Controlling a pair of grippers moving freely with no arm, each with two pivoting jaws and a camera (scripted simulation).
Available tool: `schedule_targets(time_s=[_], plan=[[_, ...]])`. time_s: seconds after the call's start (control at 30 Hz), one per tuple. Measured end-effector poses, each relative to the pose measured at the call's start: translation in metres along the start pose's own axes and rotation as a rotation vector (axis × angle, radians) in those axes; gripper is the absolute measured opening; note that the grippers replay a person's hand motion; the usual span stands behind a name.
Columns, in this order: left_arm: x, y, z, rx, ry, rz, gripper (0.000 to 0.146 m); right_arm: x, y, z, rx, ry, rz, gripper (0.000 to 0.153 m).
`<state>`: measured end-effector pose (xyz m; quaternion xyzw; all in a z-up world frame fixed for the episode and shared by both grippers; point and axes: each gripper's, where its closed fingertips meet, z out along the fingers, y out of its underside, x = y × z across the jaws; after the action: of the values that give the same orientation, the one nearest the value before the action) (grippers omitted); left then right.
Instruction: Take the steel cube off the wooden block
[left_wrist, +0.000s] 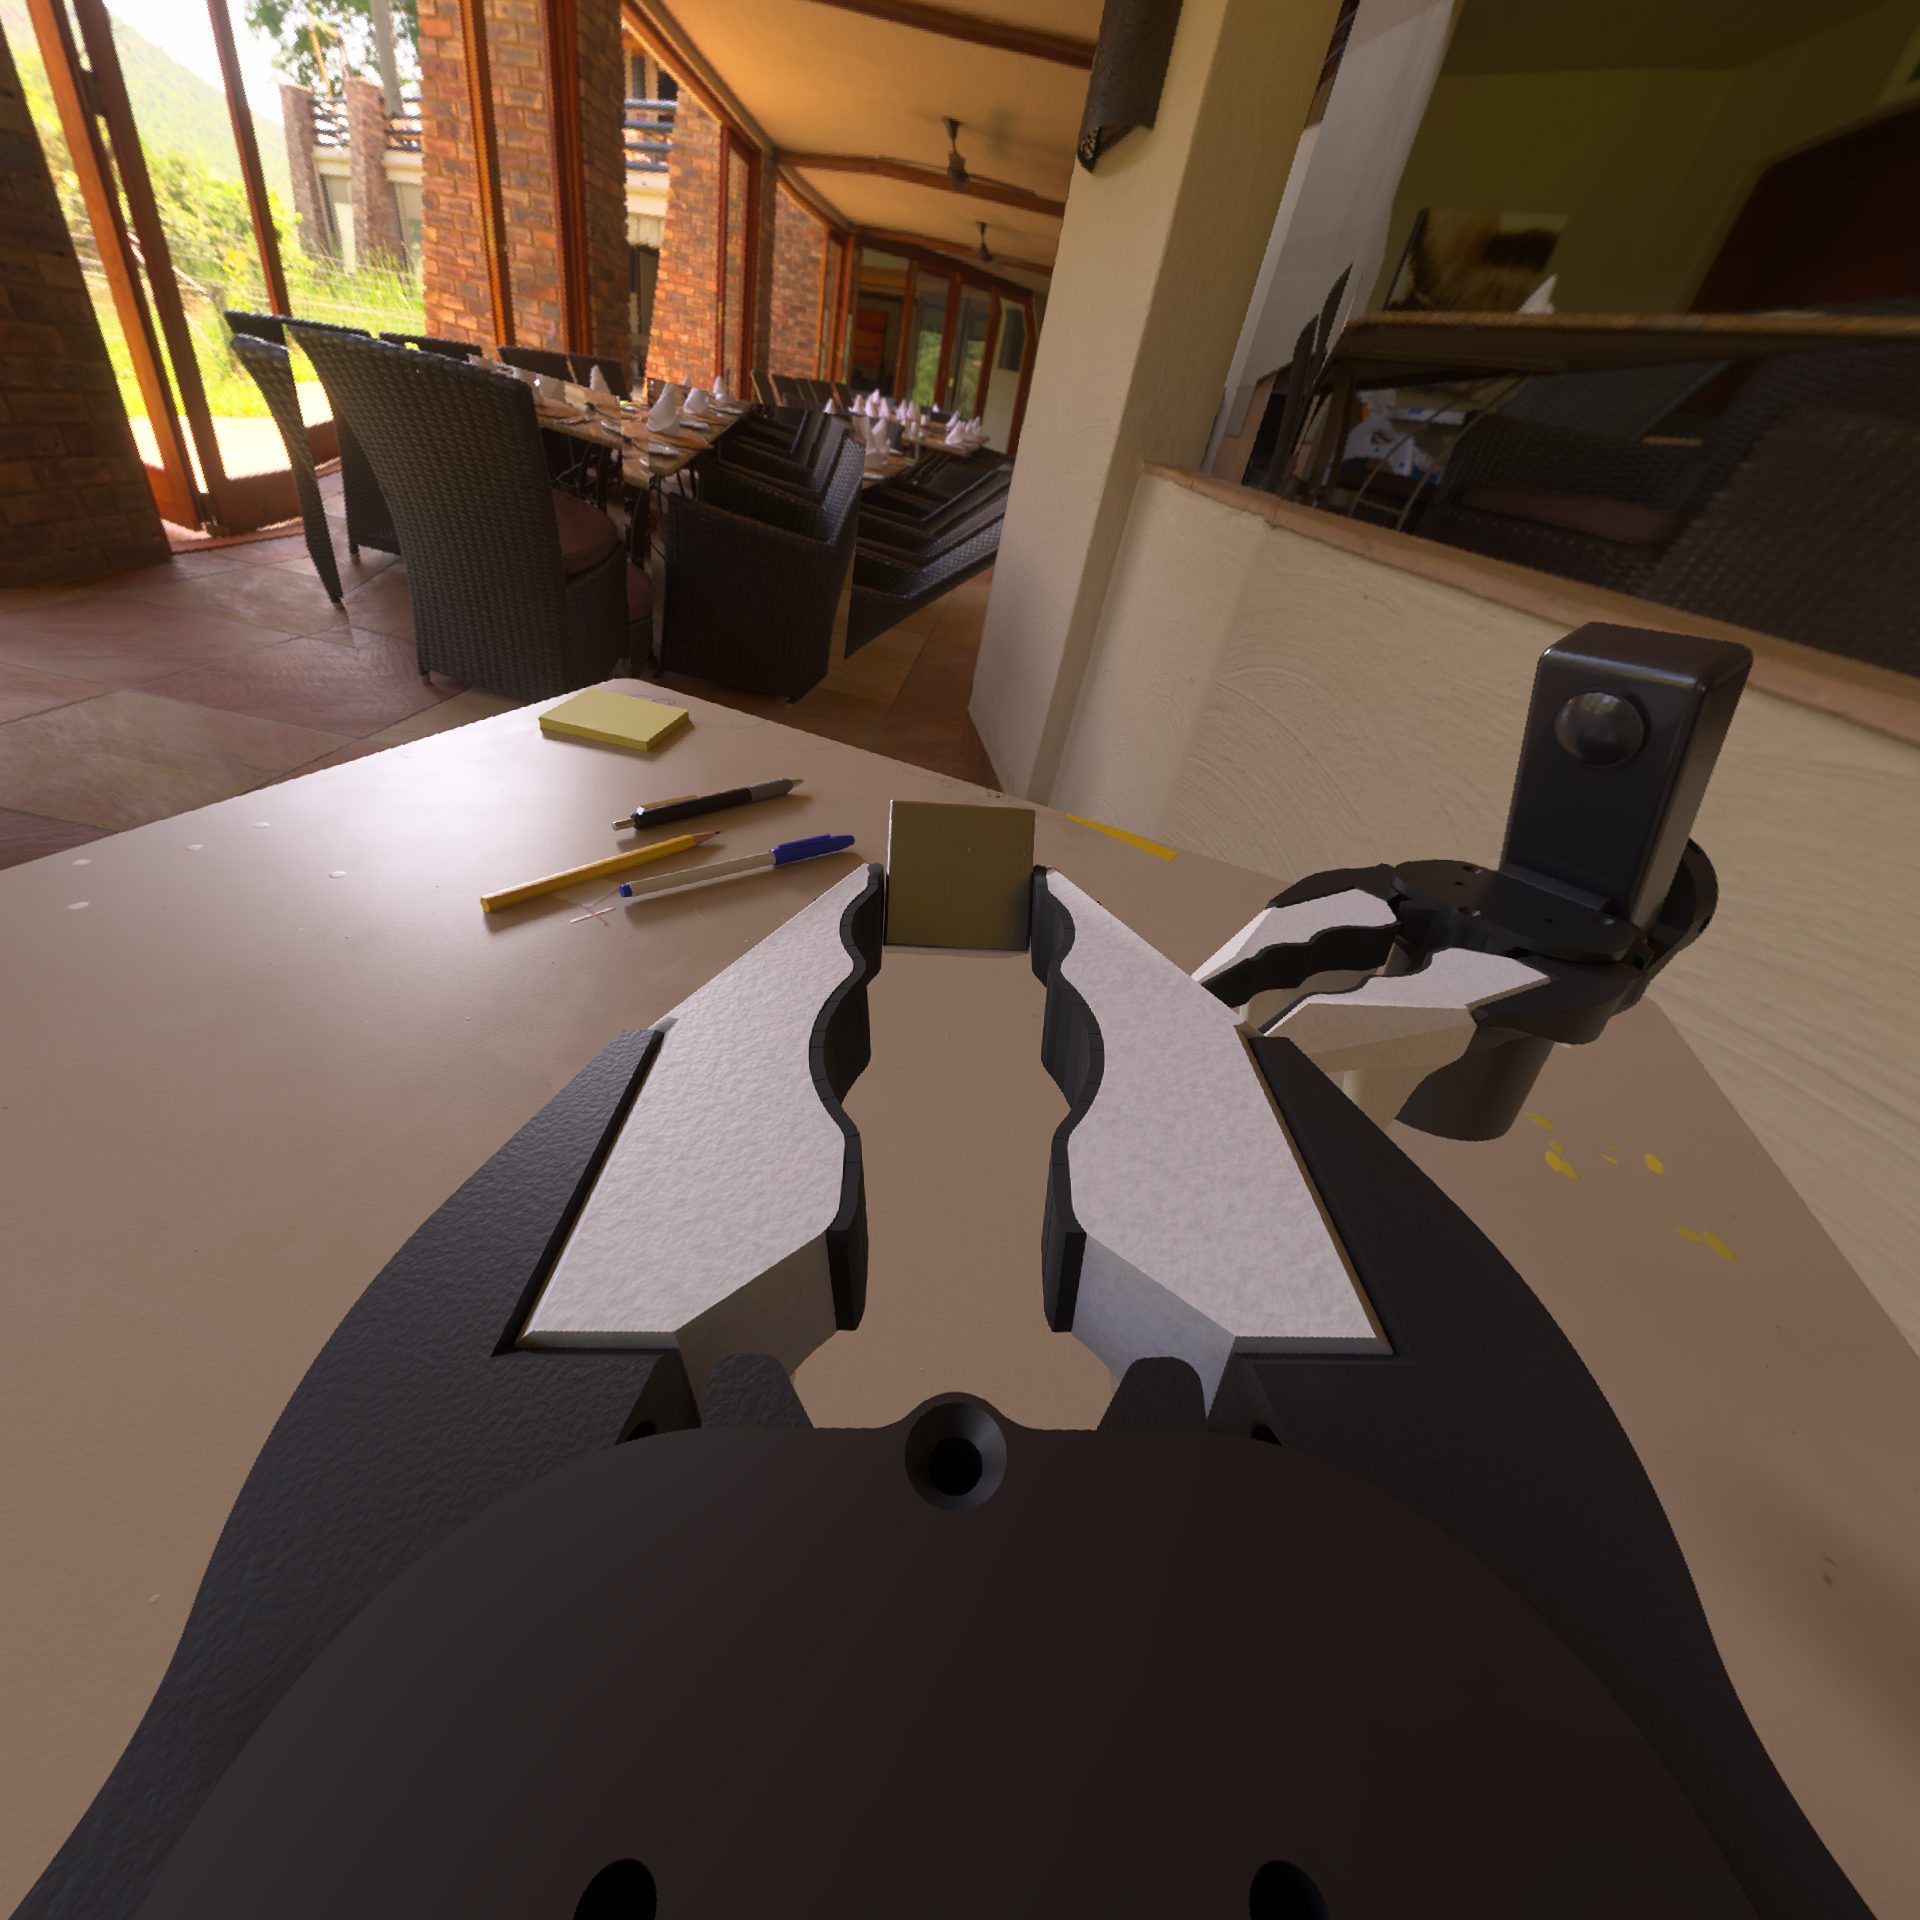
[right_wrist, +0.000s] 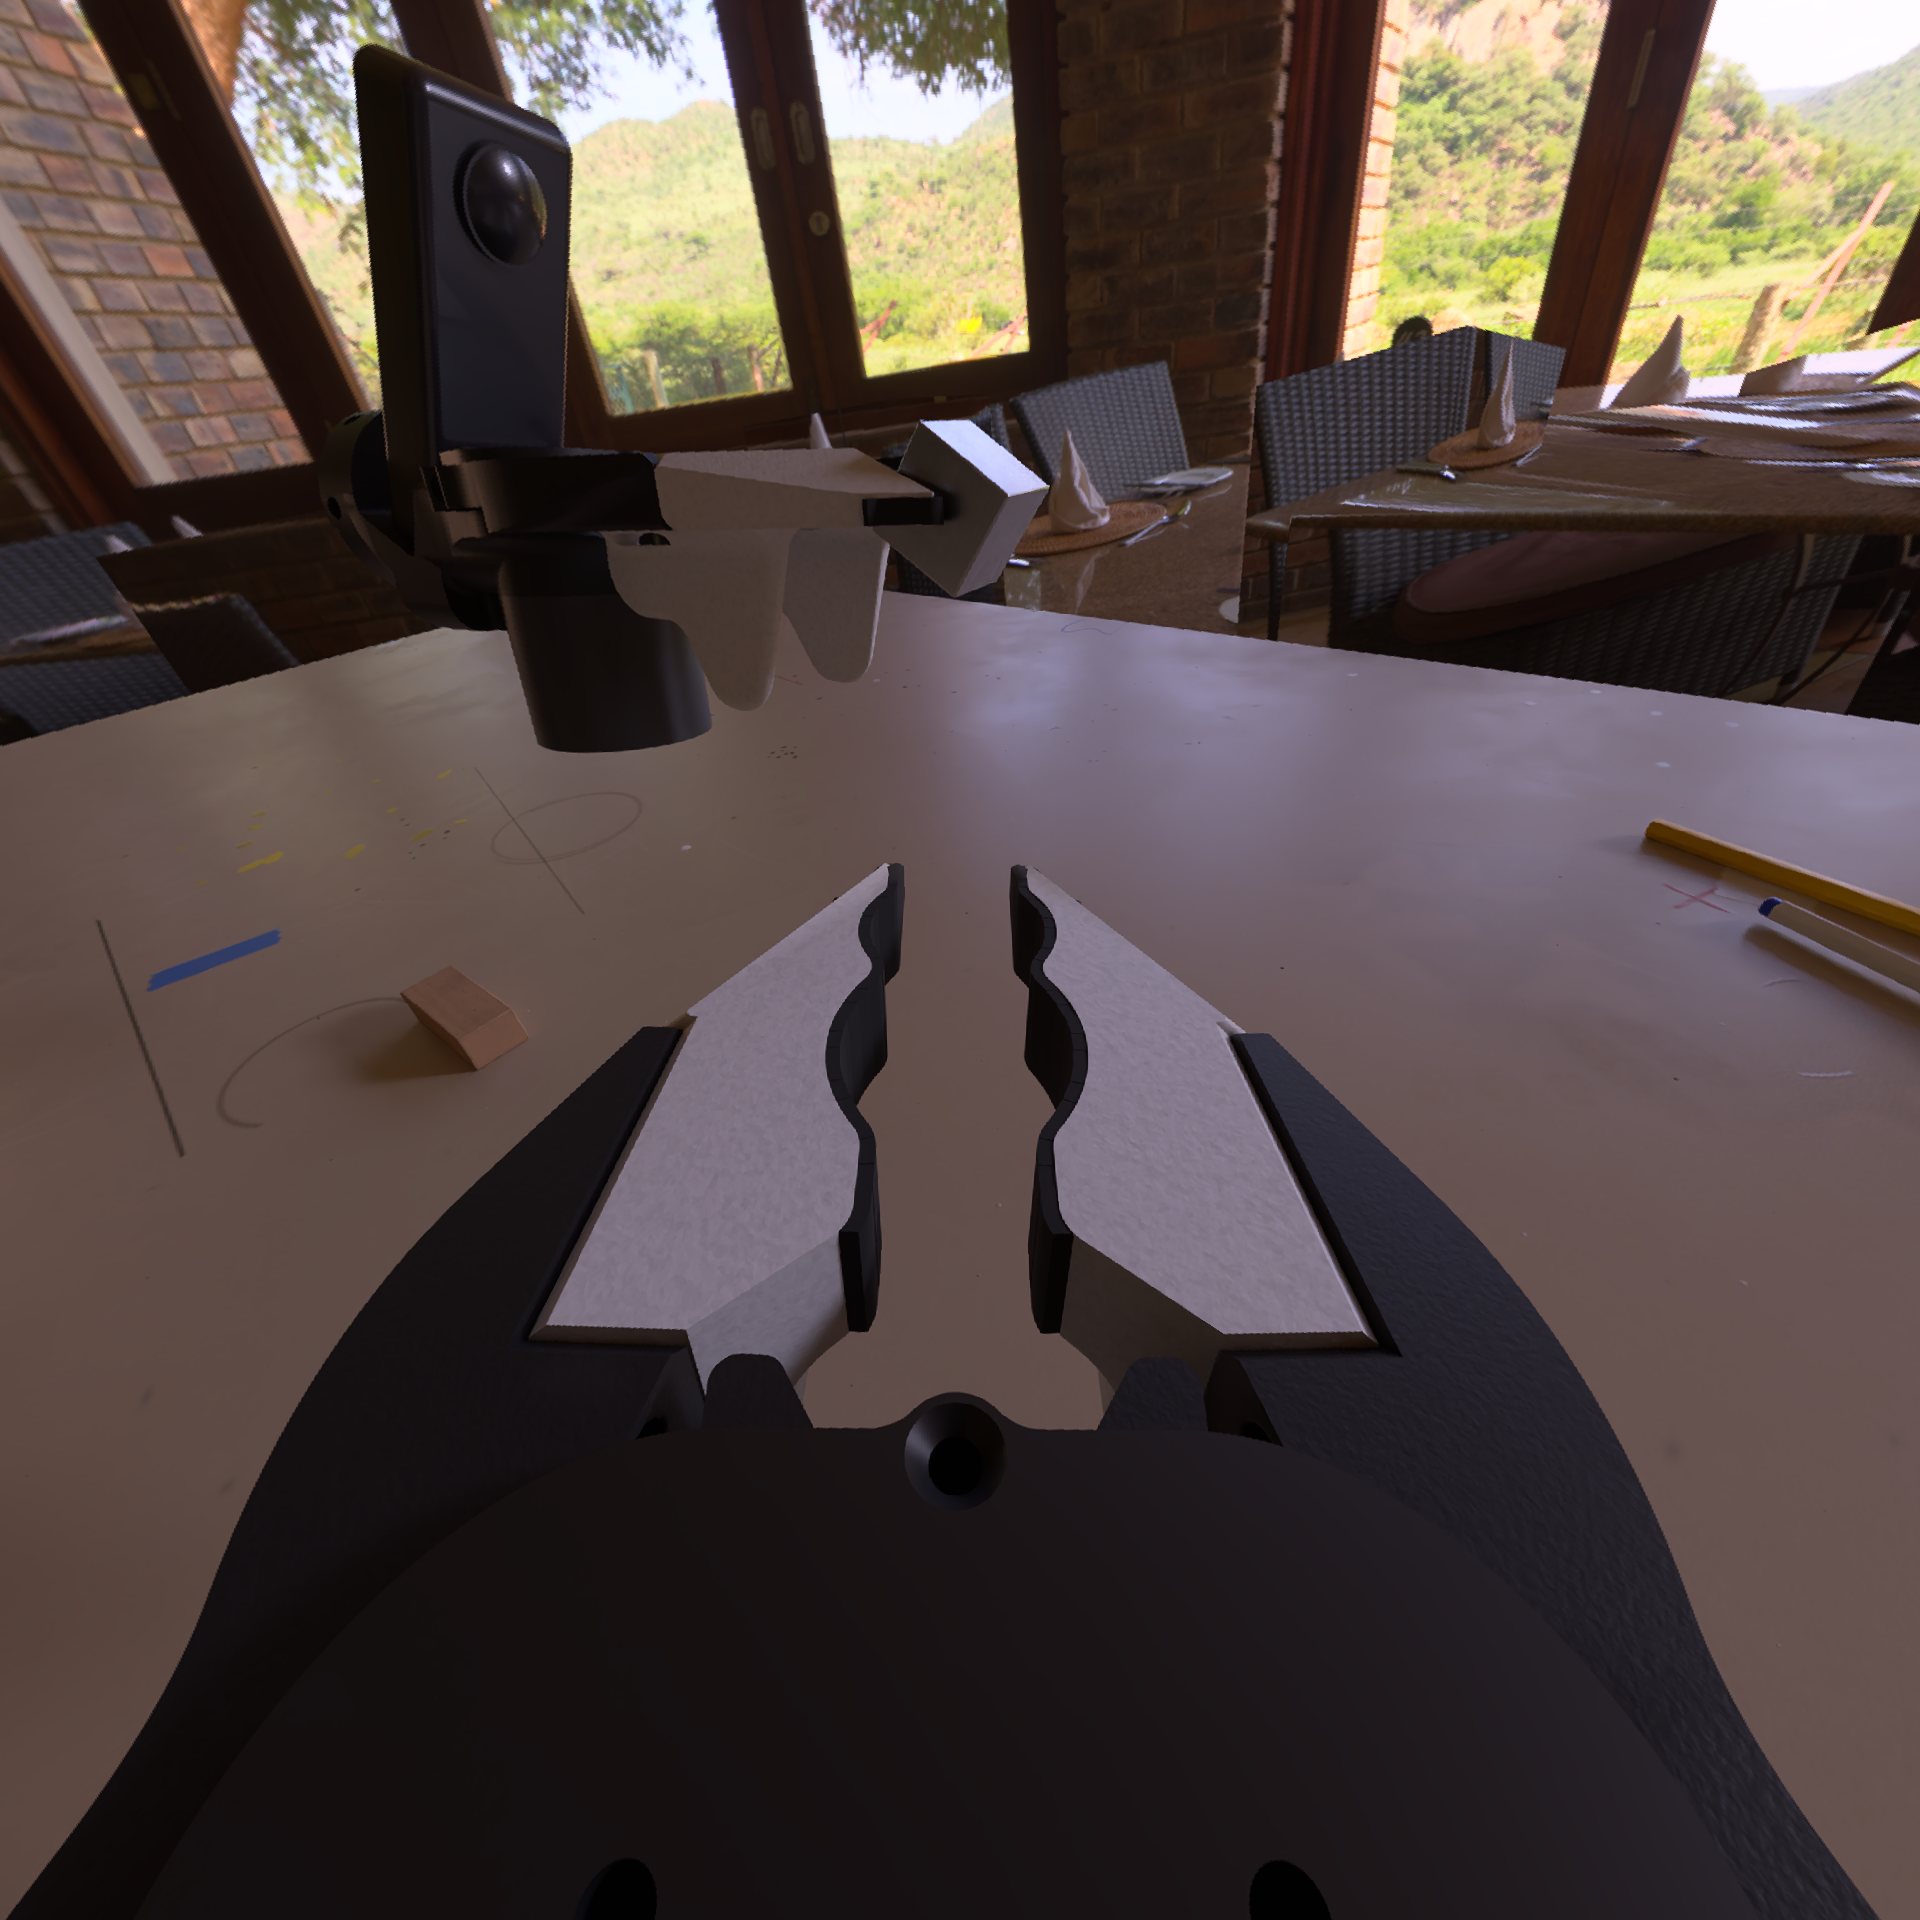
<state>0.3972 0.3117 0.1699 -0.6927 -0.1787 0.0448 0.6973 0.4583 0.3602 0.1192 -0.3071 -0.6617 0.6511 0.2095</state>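
Note:
My left gripper (left_wrist: 958, 885) is shut on the steel cube (left_wrist: 958, 873), which sits square between its fingertips. In the right wrist view the left gripper (right_wrist: 925, 509) holds the grey cube (right_wrist: 977, 509) well above the table (right_wrist: 1247, 831), touching nothing else. My right gripper (right_wrist: 956, 883) is low over the table with a narrow gap between its fingers and nothing in it; it also shows in the left wrist view (left_wrist: 1231, 997), to the right of the left one. A small pinkish-tan block with slanted ends (right_wrist: 464, 1016) lies on the table to its left; I cannot tell if it is the wooden block.
A yellow notepad (left_wrist: 615, 719), a black pen (left_wrist: 717, 802), a yellow pencil (left_wrist: 597, 871) and a blue-capped pen (left_wrist: 738, 864) lie beyond the cube to the left. A strip of blue tape (right_wrist: 213, 958) is on the table. A cream wall (left_wrist: 1351, 727) stands past the table's right edge.

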Motion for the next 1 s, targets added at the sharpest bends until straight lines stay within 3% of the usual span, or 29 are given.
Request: schedule_targets(time_s=[1.0], plan=[[-0.007, 0.0043, 0.0024, -0.021, -0.033, 0.009, 0.028, 0.002, -0.0019, -0.002, 0.006, -0.005, 0.031, 0.02]])
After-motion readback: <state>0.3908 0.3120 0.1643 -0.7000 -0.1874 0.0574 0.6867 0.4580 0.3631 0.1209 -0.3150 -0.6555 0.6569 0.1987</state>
